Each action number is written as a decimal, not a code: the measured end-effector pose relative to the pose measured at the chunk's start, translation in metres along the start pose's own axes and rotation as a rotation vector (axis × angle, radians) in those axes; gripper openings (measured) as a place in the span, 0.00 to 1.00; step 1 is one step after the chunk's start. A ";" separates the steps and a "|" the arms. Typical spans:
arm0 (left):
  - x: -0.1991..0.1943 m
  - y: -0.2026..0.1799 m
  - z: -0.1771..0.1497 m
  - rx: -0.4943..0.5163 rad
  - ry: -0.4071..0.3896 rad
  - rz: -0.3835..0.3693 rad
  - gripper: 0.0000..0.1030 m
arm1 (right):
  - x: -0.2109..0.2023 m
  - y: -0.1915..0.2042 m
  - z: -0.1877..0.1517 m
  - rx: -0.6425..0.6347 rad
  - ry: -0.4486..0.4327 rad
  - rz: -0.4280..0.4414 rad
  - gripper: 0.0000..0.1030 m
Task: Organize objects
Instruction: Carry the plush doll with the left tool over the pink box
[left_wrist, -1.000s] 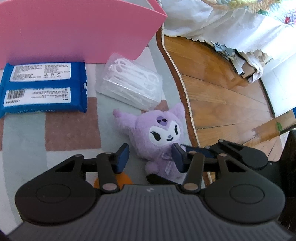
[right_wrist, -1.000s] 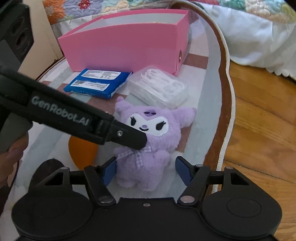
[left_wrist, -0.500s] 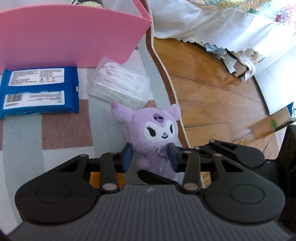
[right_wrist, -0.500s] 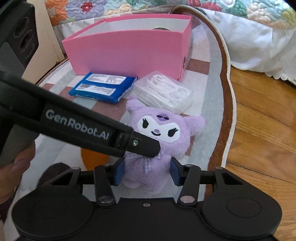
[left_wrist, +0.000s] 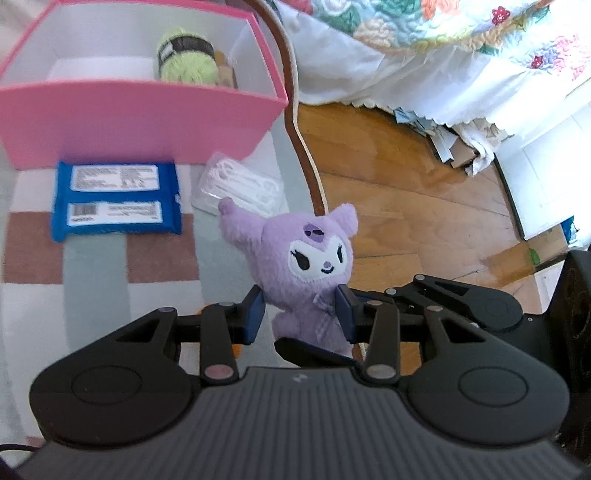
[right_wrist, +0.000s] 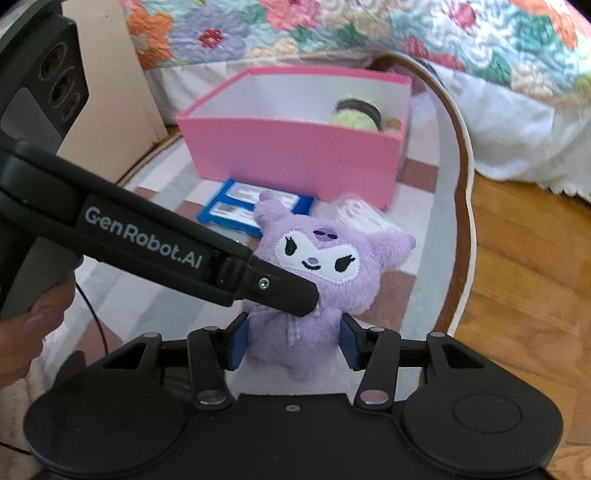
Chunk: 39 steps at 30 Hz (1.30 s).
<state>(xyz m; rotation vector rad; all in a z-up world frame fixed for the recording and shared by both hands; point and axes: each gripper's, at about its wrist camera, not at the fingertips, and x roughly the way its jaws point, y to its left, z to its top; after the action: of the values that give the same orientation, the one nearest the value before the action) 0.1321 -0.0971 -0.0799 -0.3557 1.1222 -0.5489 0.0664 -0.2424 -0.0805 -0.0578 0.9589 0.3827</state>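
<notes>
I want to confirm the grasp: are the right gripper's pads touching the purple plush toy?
Touching. In the right wrist view, the right gripper has both blue pads pressed against the sides of the purple plush toy, with no gap visible.

Each wrist view looks steeply down along its gripper, close above the rug (left_wrist: 96, 280); both share the plush toy (left_wrist: 314, 266) and pink box (right_wrist: 295, 155).

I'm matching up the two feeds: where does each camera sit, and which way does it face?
Left wrist: on the left hand-held gripper, looking down at the purple plush toy, pink box beyond.
Right wrist: on the right hand-held gripper, facing the toy's front; the left gripper and a hand show.
Shared: toy, box, blue wipes pack.
</notes>
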 end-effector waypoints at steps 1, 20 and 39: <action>-0.004 -0.001 0.000 -0.007 -0.002 0.013 0.39 | -0.003 0.004 0.002 -0.009 -0.004 0.002 0.53; -0.096 -0.012 0.040 -0.002 -0.105 0.131 0.37 | -0.035 0.045 0.080 -0.150 -0.102 0.103 0.53; -0.090 0.041 0.179 -0.068 -0.177 0.250 0.38 | 0.031 0.029 0.225 -0.240 -0.135 0.167 0.53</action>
<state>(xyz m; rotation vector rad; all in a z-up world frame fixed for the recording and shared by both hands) 0.2768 -0.0119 0.0370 -0.3109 0.9979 -0.2539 0.2494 -0.1576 0.0277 -0.1690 0.7827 0.6476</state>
